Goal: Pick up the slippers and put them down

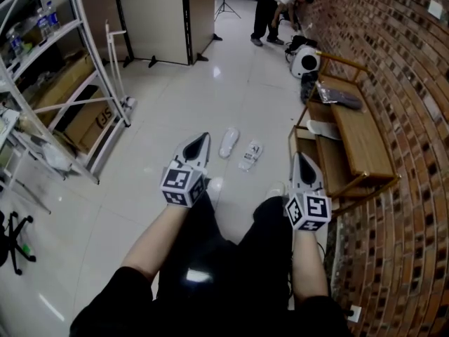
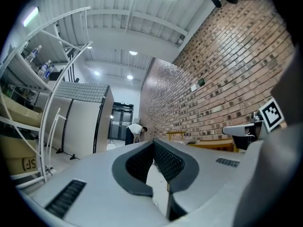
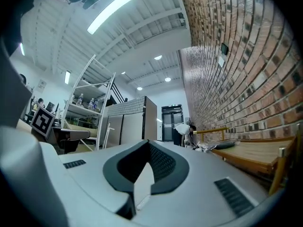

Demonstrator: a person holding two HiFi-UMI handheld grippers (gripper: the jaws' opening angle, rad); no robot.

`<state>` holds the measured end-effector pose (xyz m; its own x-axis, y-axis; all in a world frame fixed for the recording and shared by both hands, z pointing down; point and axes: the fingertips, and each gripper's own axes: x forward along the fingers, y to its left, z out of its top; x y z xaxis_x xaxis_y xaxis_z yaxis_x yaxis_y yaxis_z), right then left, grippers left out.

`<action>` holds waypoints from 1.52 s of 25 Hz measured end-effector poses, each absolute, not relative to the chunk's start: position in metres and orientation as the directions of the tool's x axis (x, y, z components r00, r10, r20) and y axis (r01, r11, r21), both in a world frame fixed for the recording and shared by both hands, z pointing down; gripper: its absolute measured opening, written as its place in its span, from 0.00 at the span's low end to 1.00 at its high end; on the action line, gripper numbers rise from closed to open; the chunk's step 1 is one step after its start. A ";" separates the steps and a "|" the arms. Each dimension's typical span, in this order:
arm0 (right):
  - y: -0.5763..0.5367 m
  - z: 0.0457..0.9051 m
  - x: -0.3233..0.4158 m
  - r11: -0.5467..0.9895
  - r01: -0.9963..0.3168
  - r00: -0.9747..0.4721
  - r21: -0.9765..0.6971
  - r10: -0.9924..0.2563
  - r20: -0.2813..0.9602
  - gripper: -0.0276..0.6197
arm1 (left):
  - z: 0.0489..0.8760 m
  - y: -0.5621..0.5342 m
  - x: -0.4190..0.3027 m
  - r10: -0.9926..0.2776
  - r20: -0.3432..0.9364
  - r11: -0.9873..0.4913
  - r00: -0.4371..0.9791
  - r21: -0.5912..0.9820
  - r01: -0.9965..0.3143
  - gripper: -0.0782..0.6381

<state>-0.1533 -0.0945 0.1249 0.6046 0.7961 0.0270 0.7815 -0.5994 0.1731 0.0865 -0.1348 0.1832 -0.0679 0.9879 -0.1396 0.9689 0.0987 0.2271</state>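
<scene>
Two thin white slippers (image 1: 229,143) lie flat, side by side, on the shiny floor (image 1: 175,97). They are just ahead of the left gripper (image 1: 202,142) and right gripper (image 1: 302,161) (both pinched together, holding nothing). Only the head view shows them. The gripper views look higher, at the ceiling lights (image 3: 108,11) and brick wall (image 2: 227,70).

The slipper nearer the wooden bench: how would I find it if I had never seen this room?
Start at the brick wall on the right, with the wooden bench along it. On the pale floor left of the bench's near end lies the right-hand slipper, white, beside the other slipper. Of the two, it is nearer the bench and nearer the person wearing the camera.
</scene>
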 end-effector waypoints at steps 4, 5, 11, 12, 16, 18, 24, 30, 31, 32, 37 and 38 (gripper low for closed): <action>-0.117 0.143 -0.160 -0.619 0.760 0.627 0.200 0.779 0.029 0.05 | 0.194 -0.167 0.089 0.988 -0.146 0.076 -0.042 0.238 0.968 0.11; -0.120 0.148 -0.162 -0.626 0.753 0.634 0.201 0.772 0.029 0.05 | 0.199 -0.175 0.090 0.989 -0.146 0.071 -0.036 0.243 0.968 0.11; -0.123 0.165 -0.183 -0.610 0.775 0.610 0.168 0.790 0.056 0.05 | 0.227 -0.201 0.095 0.994 -0.108 0.037 -0.007 0.286 0.957 0.11; -0.123 0.169 -0.186 -0.613 0.773 0.613 0.166 0.788 0.055 0.05 | 0.231 -0.205 0.096 0.995 -0.102 0.035 -0.006 0.289 0.957 0.11; -0.128 0.180 -0.193 -0.616 0.770 0.616 0.167 0.786 0.062 0.05 | 0.243 -0.221 0.102 0.996 -0.095 0.024 0.005 0.296 0.955 0.11; -0.127 0.182 -0.193 -0.611 0.773 0.609 0.172 0.790 0.068 0.05 | 0.247 -0.224 0.103 0.996 -0.090 0.021 0.004 0.276 0.961 0.11; -0.128 0.186 -0.198 -0.597 0.784 0.595 0.173 0.801 0.067 0.05 | 0.262 -0.226 0.100 0.998 -0.059 0.029 -0.016 0.235 0.972 0.11; -0.130 0.198 -0.197 -0.602 0.778 0.595 0.182 0.798 0.095 0.05 | 0.267 -0.222 0.096 0.997 -0.067 0.057 -0.043 0.222 0.973 0.11; -0.129 0.202 -0.197 -0.608 0.771 0.602 0.190 0.793 0.094 0.05 | 0.265 -0.219 0.093 0.997 -0.070 0.060 -0.046 0.224 0.973 0.11; -0.129 0.204 -0.196 -0.613 0.766 0.608 0.194 0.789 0.093 0.05 | 0.262 -0.217 0.090 0.996 -0.076 0.065 -0.049 0.225 0.972 0.11; -0.131 0.200 -0.194 -0.589 0.788 0.581 0.178 0.808 0.101 0.05 | 0.252 -0.214 0.084 0.993 -0.100 0.089 -0.069 0.209 0.974 0.11; -0.130 0.200 -0.195 -0.586 0.791 0.577 0.176 0.810 0.101 0.05 | 0.252 -0.214 0.084 0.993 -0.098 0.089 -0.070 0.209 0.974 0.11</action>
